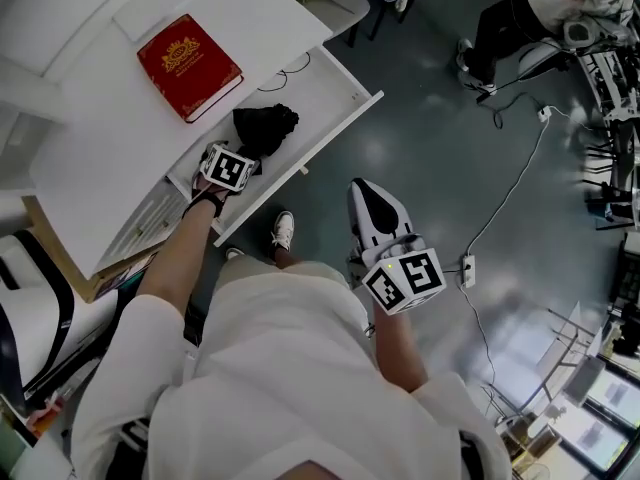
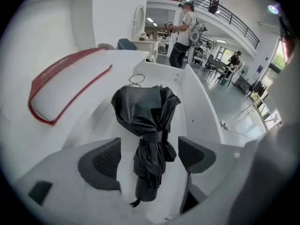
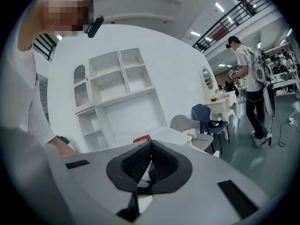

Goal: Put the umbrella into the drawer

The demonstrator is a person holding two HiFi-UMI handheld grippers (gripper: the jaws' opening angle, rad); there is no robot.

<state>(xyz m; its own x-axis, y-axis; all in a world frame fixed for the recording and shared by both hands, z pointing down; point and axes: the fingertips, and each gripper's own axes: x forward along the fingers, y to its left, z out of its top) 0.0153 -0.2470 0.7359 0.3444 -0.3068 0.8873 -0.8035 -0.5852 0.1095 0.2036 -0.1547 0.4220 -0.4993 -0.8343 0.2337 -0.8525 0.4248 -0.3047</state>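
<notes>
A folded black umbrella (image 1: pixel 265 128) lies in the open white drawer (image 1: pixel 340 118) that is pulled out from the white desk. In the left gripper view the umbrella (image 2: pixel 147 125) rests on the drawer floor (image 2: pixel 197 102), strap round its middle, handle end nearest the camera. My left gripper (image 1: pixel 245 153) hangs just above it, open: its pads (image 2: pixel 105 161) stand wide on either side of the handle end and do not touch it. My right gripper (image 1: pixel 365 196) is held over the floor, away from the drawer, shut with nothing between its fingers (image 3: pixel 150 161).
A red book (image 1: pixel 188 66) lies on the desk top beside the drawer. A grey chair (image 1: pixel 345 3) stands past the desk's end. A cable and power strip (image 1: pixel 467 268) lie on the floor at right. A person (image 1: pixel 520 18) sits at the far right.
</notes>
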